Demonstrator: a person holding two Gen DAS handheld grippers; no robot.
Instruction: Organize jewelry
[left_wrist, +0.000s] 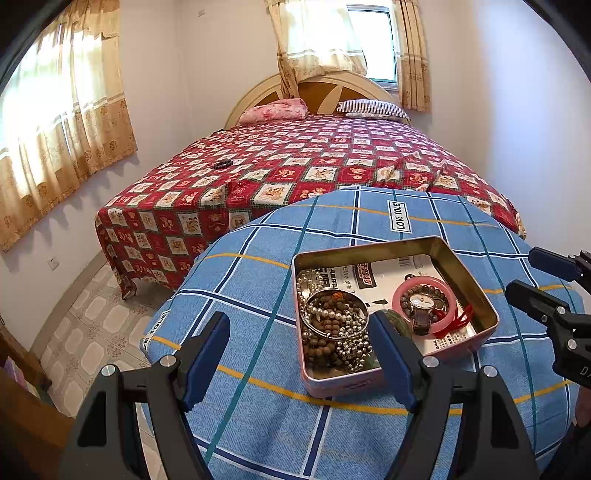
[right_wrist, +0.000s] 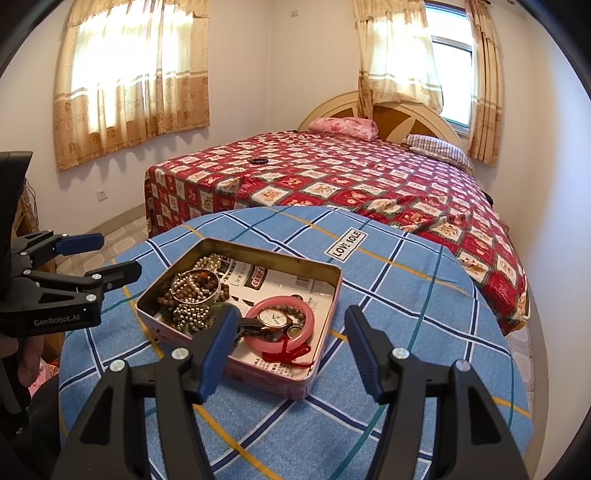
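An open pink tin (left_wrist: 476, 280) (right_wrist: 332, 275) sits on the round table with the blue checked cloth (left_wrist: 258, 295). In its left half lie brown wooden beads (left_wrist: 325, 332) (right_wrist: 195, 291), a silver bead chain (left_wrist: 354, 347) and a silver bangle. A pink bangle (left_wrist: 397, 299) (right_wrist: 310, 319) in its right half rings a watch (left_wrist: 419, 302) (right_wrist: 273, 317), with a red tassel (left_wrist: 458, 317) (right_wrist: 291, 352) beside it. My left gripper (left_wrist: 299, 321) (right_wrist: 120, 254) hovers open at the tin's near left. My right gripper (right_wrist: 291, 314) (left_wrist: 521, 271) is open over the tin's near right corner, holding nothing.
Behind the table stands a bed with a red patterned cover (left_wrist: 314, 166) (right_wrist: 369, 177); a dark bracelet (left_wrist: 222, 164) (right_wrist: 258, 160) lies on it. Tiled floor (left_wrist: 92, 325) drops away to the left of the table. Wooden furniture (left_wrist: 22, 406) stands at the left edge.
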